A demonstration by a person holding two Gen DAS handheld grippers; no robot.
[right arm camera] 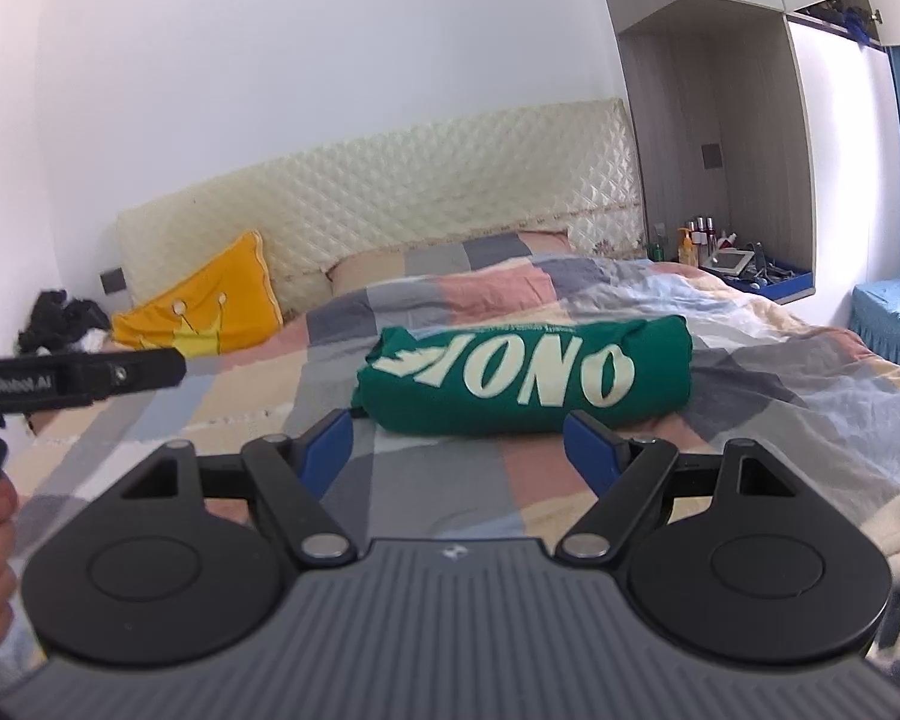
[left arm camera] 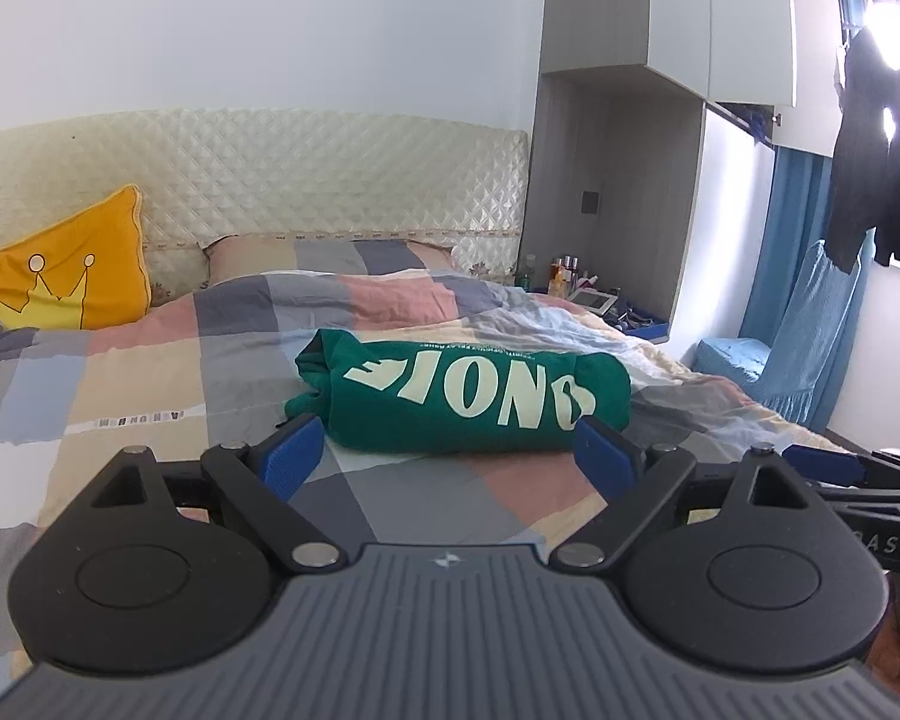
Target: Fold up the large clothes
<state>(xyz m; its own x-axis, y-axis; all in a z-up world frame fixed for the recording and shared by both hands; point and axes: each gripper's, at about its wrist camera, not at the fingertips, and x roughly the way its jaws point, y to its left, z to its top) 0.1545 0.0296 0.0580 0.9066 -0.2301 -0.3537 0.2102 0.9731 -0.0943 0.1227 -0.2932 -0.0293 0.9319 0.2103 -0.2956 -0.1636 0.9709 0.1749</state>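
Bedroom, white walls, bed (left arm camera: 150, 396) with a patchwork duvet in grey, pink and cream squares, quilted cream headboard (left arm camera: 306, 180) behind it. Green sweatshirt (left arm camera: 468, 402) is folded into a compact bundle, lying mid-bed on the duvet, big cream lettering facing up and reading upside down from my side. My left gripper (left arm camera: 450, 453) sits low over the duvet just short of the bundle, jaws spread wide, blue pads either side of the bundle's near edge in view, nothing between them, no contact I can confirm. My right gripper (right arm camera: 459, 447) is the same: jaws apart, empty, just short of the sweatshirt (right arm camera: 522, 378), pads clear of the fabric. Right gripper's blue pad and black body show at the right edge of the left wrist view; left gripper's black body crosses the left edge of the right wrist view, my fingers wrapped on its handle below. Yellow cushion (left arm camera: 60, 270) with a crown print leans at the headboard, left side. Bedside niche (right arm camera: 744, 264) past the bed's far right corner holds bottles and small items. Blue curtain (left arm camera: 810, 276) on the right, dark garment (left arm camera: 876, 156) hanging in the bright window.
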